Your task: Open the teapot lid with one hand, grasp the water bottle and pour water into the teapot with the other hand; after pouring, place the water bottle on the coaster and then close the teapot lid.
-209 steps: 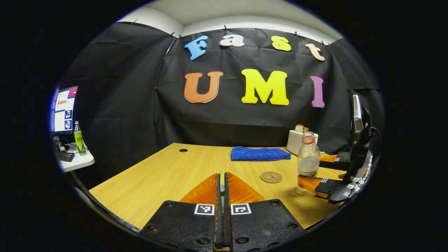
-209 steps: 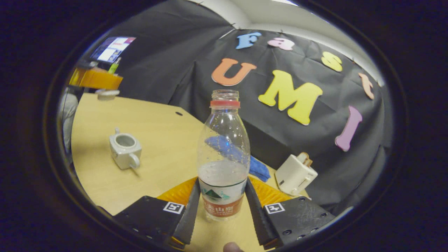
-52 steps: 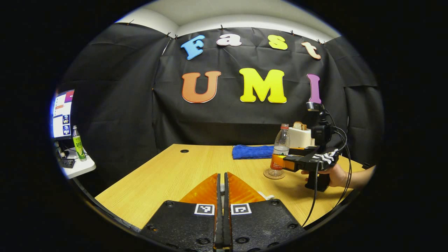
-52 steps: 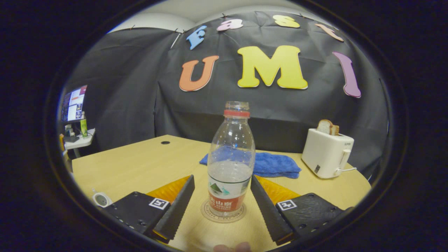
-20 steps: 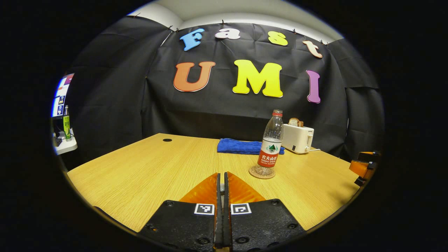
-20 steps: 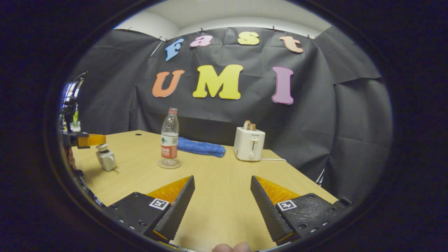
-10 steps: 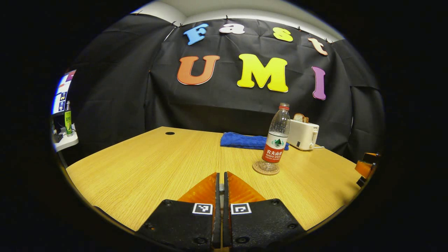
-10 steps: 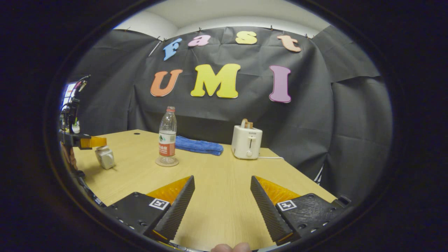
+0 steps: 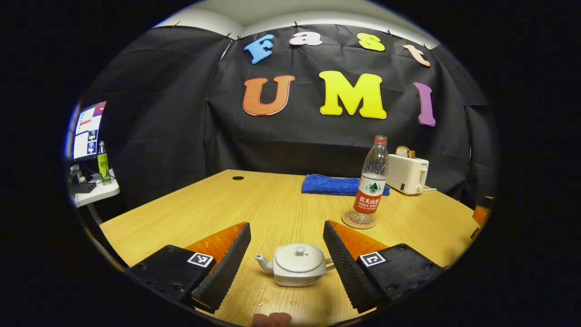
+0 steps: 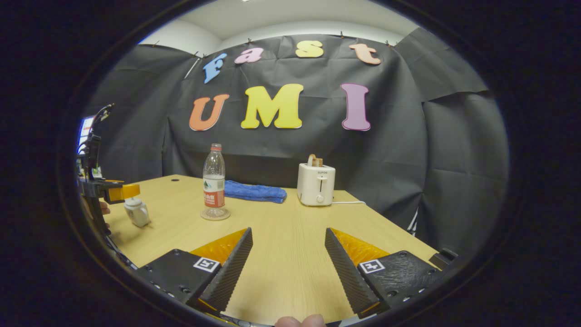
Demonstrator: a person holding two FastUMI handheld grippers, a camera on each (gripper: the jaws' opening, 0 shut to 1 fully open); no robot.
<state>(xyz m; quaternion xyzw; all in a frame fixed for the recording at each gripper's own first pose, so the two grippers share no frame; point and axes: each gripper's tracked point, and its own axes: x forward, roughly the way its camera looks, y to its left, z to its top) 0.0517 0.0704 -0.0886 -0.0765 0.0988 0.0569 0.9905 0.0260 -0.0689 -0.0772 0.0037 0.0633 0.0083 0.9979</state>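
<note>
Table (image 9: 254,204): left claw (image 9: 287,259) newly open

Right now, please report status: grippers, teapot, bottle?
Left gripper open, astride teapot, lid on. Right gripper open, empty. Water bottle upright on coaster. Nothing in the way.

This was a small test booth set up like a home. Black cloth walls (image 9: 163,136) hung behind a light wooden table (image 9: 254,204). Far ahead of the left gripper stood a white toaster with bread in it (image 9: 407,172) beside a folded blue towel (image 9: 336,185). Off to its left, a lit computer screen (image 9: 87,131) sat above a small white side desk (image 9: 93,194).
</note>
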